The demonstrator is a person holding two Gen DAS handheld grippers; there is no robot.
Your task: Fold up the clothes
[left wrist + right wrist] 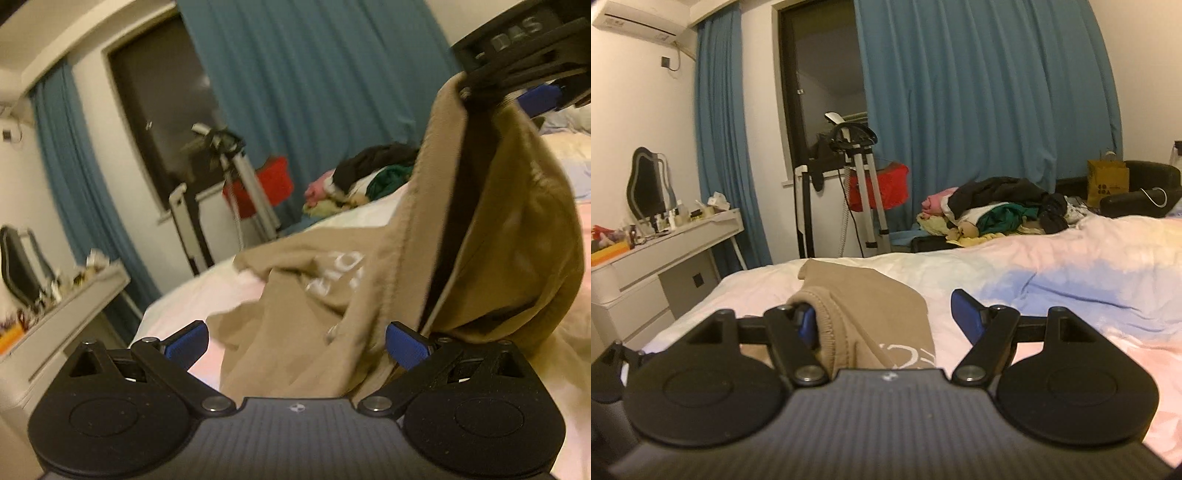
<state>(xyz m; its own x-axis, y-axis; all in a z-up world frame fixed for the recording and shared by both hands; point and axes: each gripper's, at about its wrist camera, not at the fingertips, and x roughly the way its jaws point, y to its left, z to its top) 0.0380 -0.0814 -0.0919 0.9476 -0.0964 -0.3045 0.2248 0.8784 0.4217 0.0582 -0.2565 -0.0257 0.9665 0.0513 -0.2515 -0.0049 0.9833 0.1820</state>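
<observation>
Right claw (886, 321) spread wide, its left finger hooked in the tan shirt (871, 306); left claw (297, 343) spread, shirt between its fingers.

light: dim, warm indoor cast | left wrist view: motion-blurred, tilted, soft throughout | right wrist view: sharper | edges: fisheye bending, dark corners | window (827, 74): dark

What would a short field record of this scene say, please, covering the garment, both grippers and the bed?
garment: tan, white lettering, partly raised above the bed
right gripper: open, the ribbed edge hooked over one finger
left gripper: open, fabric between the jaws, not pinched
background: pile of clothes at the far side
</observation>
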